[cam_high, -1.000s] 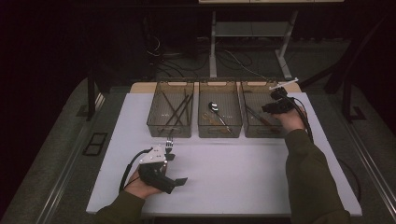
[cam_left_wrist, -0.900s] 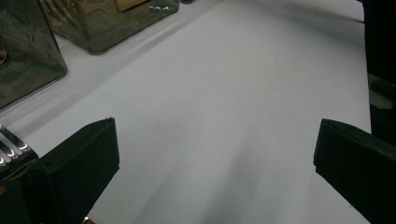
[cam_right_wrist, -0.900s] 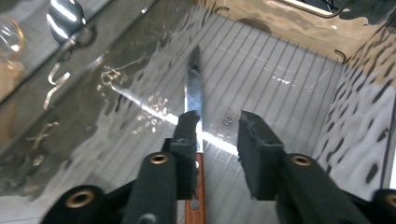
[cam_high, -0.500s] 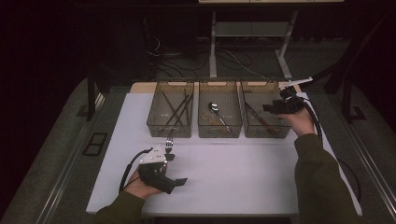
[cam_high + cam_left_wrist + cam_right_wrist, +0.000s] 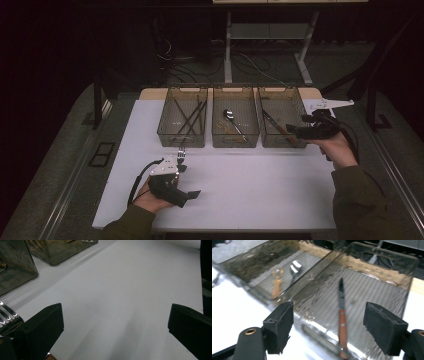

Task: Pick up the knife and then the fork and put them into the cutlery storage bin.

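At left, the left gripper (image 5: 186,186) rests on the white desk (image 5: 260,185) with its fingers (image 5: 42,330) spread wide and nothing between them, a fork (image 5: 181,155) lying just beside it near the left bin (image 5: 184,116) (which holds dark sticks). The middle bin (image 5: 235,117) contains a spoon (image 5: 229,115). At right, the wooden-handled knife (image 5: 342,320) lies in the right bin (image 5: 281,117), while the right gripper (image 5: 295,131) hovers at that bin's right edge, its fingers (image 5: 279,326) having just been opening and gripping nothing.

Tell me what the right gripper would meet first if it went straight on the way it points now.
Probably the near wall of the right-hand clear bin, with the wooden-handled knife lying inside just beyond; the right gripper is open and empty.
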### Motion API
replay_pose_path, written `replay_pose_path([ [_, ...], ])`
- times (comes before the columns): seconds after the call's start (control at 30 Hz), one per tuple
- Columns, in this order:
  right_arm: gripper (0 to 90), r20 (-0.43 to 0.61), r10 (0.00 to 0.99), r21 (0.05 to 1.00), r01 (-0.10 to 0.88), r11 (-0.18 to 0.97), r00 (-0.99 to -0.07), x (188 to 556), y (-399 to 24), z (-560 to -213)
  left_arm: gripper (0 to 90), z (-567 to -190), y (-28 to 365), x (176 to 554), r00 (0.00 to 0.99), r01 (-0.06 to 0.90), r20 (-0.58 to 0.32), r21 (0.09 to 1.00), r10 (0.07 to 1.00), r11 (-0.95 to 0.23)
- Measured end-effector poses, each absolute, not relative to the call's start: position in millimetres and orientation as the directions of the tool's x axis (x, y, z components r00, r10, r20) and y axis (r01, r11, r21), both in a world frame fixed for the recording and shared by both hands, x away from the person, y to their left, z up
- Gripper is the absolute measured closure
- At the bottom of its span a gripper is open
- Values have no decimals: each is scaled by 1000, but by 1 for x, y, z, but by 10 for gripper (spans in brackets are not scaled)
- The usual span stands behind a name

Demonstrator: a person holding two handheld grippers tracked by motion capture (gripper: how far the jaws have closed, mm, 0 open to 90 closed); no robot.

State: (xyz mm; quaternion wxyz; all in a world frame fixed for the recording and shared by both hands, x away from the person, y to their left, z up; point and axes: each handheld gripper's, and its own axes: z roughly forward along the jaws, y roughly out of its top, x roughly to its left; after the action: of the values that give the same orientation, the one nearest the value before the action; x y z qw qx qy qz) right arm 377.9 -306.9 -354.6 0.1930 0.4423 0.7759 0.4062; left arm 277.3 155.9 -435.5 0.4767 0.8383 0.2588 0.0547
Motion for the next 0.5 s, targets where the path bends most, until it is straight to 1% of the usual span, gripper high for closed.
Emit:
replay_pose_path([
  [0.07,197,56,838,802,525,285,-542,370,-306,-358,0,-435,156,277,859,383,-155,827,488,-412],
  [0.13,193,47,837,807,514,290,-546,362,-305,-360,0,-435,157,278,858,382,-152,827,490,-413],
  [0.27,182,70,830,821,505,267,-553,346,-304,-367,0,-435,159,279,855,388,-152,823,496,-416],
  [0.33,148,71,827,827,496,263,-557,338,-303,-371,0,-435,159,279,853,390,-151,821,499,-418],
  [0.5,147,80,821,846,474,245,-566,317,-301,-387,0,-436,159,279,851,391,-148,819,504,-419],
])
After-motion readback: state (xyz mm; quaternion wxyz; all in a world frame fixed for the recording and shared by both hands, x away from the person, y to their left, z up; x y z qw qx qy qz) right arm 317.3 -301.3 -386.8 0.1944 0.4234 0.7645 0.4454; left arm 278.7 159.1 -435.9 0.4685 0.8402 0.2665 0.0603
